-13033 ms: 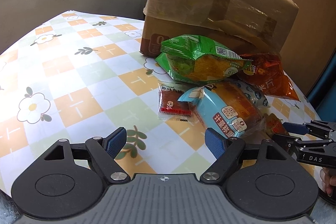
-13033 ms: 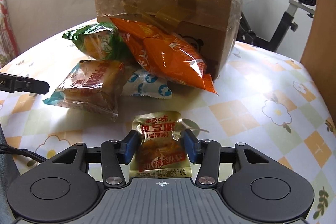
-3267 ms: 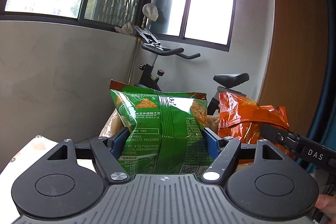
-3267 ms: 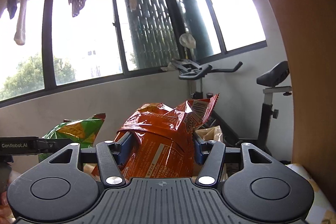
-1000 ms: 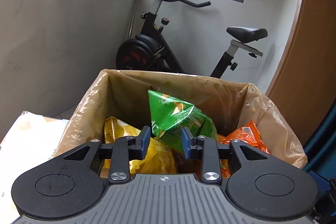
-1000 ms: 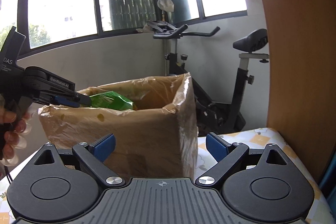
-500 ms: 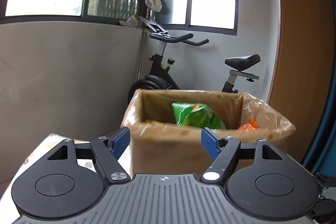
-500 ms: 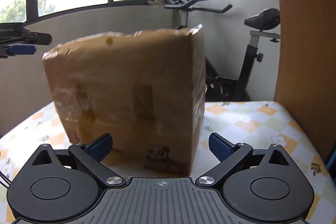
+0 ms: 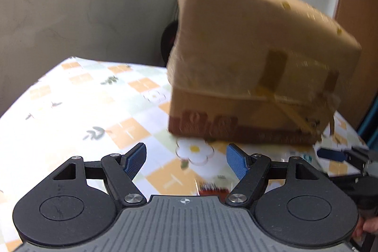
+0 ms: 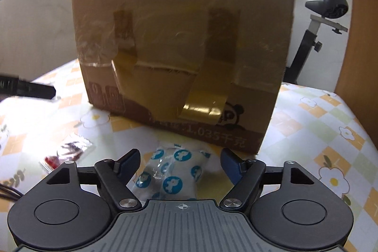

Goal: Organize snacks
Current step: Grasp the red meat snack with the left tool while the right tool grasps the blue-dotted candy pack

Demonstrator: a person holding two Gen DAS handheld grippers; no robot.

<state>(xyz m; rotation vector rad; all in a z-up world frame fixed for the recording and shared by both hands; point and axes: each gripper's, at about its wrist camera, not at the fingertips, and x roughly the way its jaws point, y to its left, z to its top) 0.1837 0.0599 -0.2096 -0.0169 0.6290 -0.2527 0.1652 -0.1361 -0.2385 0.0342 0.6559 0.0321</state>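
- Nearest: my right gripper [image 10: 180, 161] frames the white packet with blue dots [image 10: 171, 172]; jaws closing, pads not yet on it. Step in hand: gathering the leftover snacks.
- My left gripper [image 9: 185, 157] stands apart and empty above the small red-printed packet [image 9: 212, 188], blurred, probably the same one lying left of the right gripper.
- Next: pinch, lift clear of the cardboard box [image 10: 184, 44] rim, drop inside.
- Beyond: the box wall stands close; the floral tablecloth [image 9: 78, 108] offers free room leftward.
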